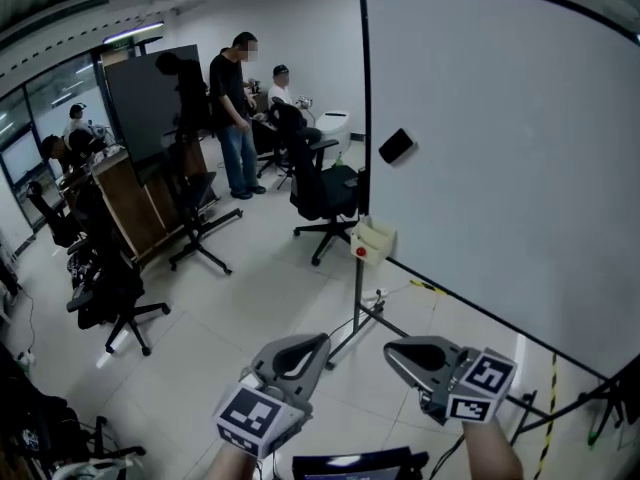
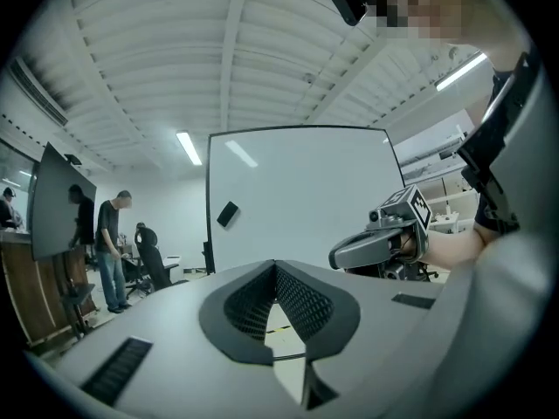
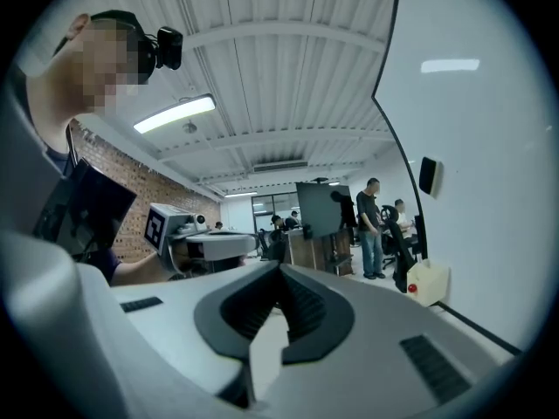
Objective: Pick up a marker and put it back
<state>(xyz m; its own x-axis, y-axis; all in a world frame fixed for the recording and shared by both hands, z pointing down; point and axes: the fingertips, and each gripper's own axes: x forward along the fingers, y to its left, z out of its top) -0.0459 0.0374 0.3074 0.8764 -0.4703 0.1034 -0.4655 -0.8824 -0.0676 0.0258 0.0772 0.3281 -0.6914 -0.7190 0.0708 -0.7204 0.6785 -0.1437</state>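
Observation:
No marker shows clearly in any view. A cream box (image 1: 373, 240) with a red round spot hangs at the lower left corner of the whiteboard (image 1: 500, 158); the box (image 3: 429, 282) also shows in the right gripper view. My left gripper (image 1: 318, 345) and right gripper (image 1: 394, 352) are side by side low in the head view, above the floor and short of the board's stand. Both point toward the board. The left gripper (image 2: 275, 265) is shut with nothing between its jaws. The right gripper (image 3: 279, 269) is shut and empty too.
A black eraser (image 1: 397, 146) sticks to the whiteboard. The board's stand legs (image 1: 365, 323) spread over the floor ahead. Office chairs (image 1: 322, 190), a dark board on a wheeled stand (image 1: 160, 103) and several people (image 1: 233, 108) fill the room's far left.

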